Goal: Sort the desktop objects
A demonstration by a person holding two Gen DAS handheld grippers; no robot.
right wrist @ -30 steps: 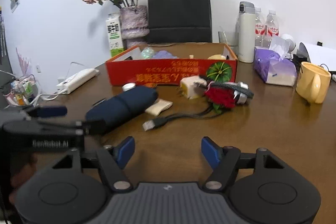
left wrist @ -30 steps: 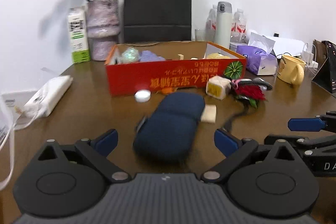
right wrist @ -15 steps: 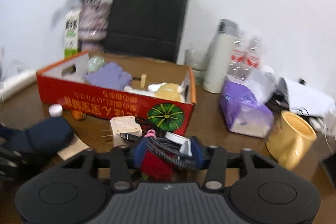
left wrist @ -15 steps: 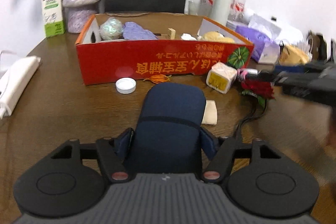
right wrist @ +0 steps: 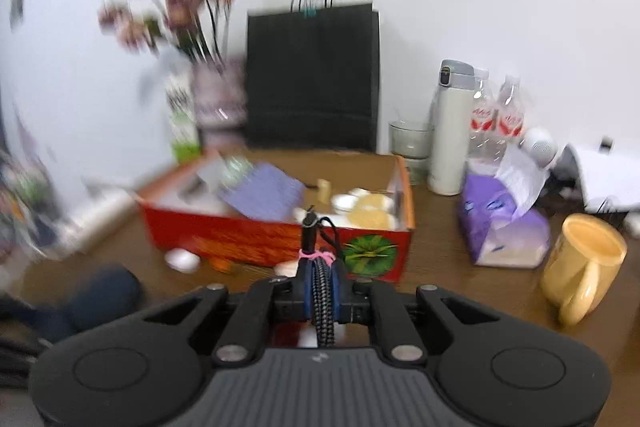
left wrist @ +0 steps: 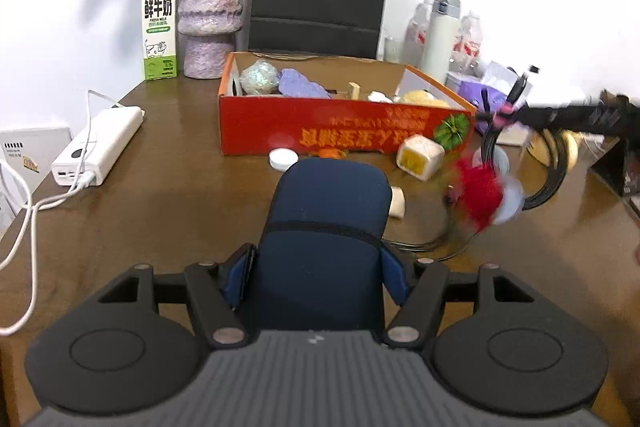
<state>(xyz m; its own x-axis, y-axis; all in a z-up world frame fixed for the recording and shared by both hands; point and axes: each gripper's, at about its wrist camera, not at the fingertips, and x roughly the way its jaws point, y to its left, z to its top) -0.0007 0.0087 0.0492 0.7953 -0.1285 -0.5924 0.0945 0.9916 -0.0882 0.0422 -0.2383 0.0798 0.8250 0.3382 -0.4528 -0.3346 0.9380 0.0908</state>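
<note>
Left claw (left wrist: pixel 316 279) grips pouch (left wrist: pixel 328 227), lengthwise toward box (left wrist: pixel 344 131).

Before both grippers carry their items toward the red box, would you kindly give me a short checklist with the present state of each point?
1. Left gripper shut on the blue pouch: ok.
2. Right gripper shut on the cable bundle: ok.
3. Bundle lifted off the table: ok; its red flower hangs in the air.
4. Trailing cable free of the table: not ok, it lies there.
5. Free room in the red box: ok, bare floor near the middle.
6. Pouch lifted off the table: cannot tell.
</note>
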